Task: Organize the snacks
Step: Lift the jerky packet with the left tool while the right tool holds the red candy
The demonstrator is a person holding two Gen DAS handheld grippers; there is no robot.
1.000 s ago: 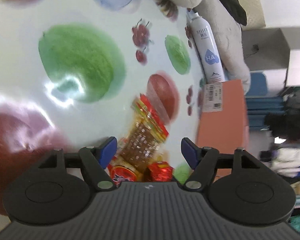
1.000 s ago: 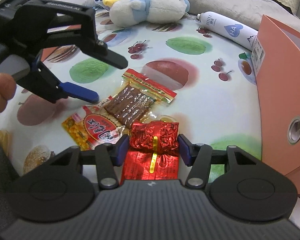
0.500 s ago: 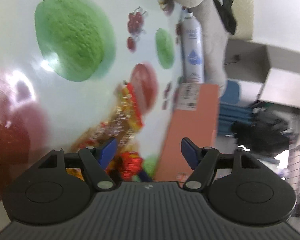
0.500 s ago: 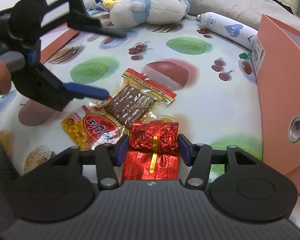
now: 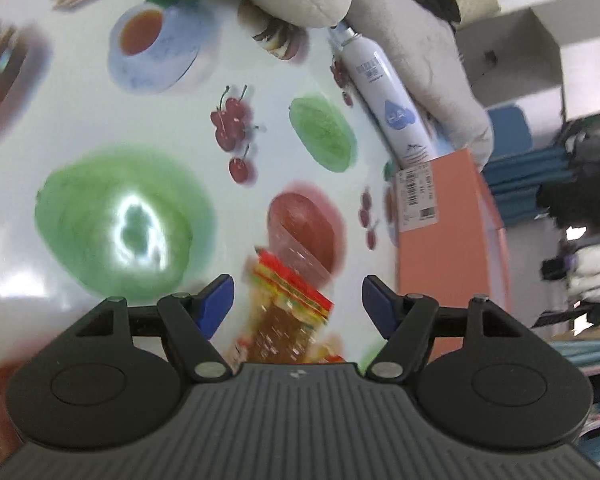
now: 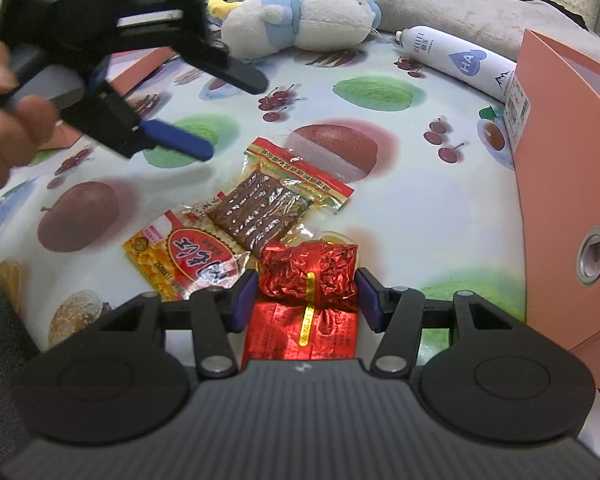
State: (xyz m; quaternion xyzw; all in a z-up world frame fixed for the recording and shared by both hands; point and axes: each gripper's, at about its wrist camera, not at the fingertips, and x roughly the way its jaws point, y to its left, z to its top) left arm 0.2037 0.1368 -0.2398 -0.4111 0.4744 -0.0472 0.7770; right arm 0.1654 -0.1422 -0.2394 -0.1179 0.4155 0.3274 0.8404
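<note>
Three snack packets lie on the fruit-print tablecloth. One is a clear packet of brown strips with a red and yellow header. Another is a yellow corn packet with a red label. The third is a crumpled red foil packet, and my right gripper is shut on it with a blue pad against each side. My left gripper hovers open and empty above the table, left of the strips packet, held by a hand. In the left wrist view the left gripper frames the strips packet below it.
An orange box stands open at the right edge of the table, also seen as the orange box in the left view. A white spray bottle lies behind it. A plush toy and grey bedding sit at the back.
My left gripper has risen and rolled, drifting back from the snack packets; its jaws stay open. My right gripper and the red foil packet have not moved.
</note>
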